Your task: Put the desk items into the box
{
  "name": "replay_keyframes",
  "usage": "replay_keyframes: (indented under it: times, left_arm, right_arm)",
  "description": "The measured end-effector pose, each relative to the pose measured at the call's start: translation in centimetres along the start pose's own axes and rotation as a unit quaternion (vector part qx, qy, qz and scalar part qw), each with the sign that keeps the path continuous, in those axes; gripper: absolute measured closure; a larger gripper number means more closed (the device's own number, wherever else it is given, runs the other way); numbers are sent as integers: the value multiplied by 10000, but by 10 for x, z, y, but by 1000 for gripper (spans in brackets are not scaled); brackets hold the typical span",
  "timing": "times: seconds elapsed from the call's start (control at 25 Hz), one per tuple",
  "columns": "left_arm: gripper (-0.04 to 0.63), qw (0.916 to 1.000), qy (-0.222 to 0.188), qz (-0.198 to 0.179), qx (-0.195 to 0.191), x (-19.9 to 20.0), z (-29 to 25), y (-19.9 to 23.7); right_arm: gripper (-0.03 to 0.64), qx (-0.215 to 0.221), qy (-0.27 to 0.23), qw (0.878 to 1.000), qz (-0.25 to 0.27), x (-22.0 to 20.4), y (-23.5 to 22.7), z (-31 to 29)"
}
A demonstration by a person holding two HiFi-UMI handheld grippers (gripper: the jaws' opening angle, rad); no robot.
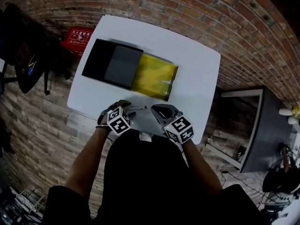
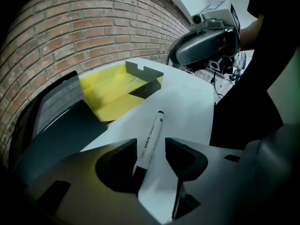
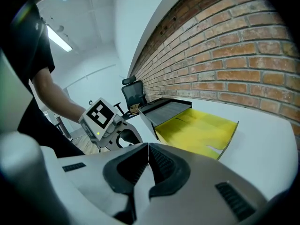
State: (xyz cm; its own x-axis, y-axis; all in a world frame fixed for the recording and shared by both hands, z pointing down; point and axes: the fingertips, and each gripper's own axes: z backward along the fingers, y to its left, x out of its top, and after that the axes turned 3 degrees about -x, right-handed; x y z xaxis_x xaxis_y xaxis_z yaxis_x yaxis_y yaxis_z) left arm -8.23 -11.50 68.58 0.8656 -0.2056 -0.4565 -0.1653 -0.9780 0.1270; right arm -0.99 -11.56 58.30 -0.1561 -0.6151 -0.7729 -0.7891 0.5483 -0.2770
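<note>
A white marker pen (image 2: 149, 142) with a black cap lies on the white table (image 1: 197, 64), its near end between the jaws of my left gripper (image 2: 151, 149). The jaws stand apart on either side of it and do not press on it. In the head view the pen (image 1: 137, 108) lies near the table's front edge, just right of the left gripper (image 1: 123, 105). My right gripper (image 3: 148, 156) is shut with nothing in it and hovers beside the left one (image 1: 159, 110). The box's yellow tray (image 1: 154, 76) is slid out of its black sleeve (image 1: 112, 63) at mid-table.
A red crate (image 1: 78, 37) stands on the floor past the table's far left corner, with a black office chair (image 1: 23, 50) beside it. A dark cabinet (image 1: 255, 130) stands to the right. A brick wall runs behind the table.
</note>
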Motion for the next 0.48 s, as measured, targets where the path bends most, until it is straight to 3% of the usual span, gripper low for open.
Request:
replay_keyframes:
  times: [0.32,0.4,0.48]
  left_arm:
    - [431,9996,230,-104,-151,-8,-5,3]
    - [480,9995,231,-103,-164,-7,-5,3]
    - [482,9995,242,-104,-193,-7,-5,3]
  right_arm:
    - [595,-153,-17,9998,-140,-4,-8,6]
    - [595,-175,-22,9997,-175,-5,-9,7]
    - [595,-187,-25,9996,-194,-6,-11,8]
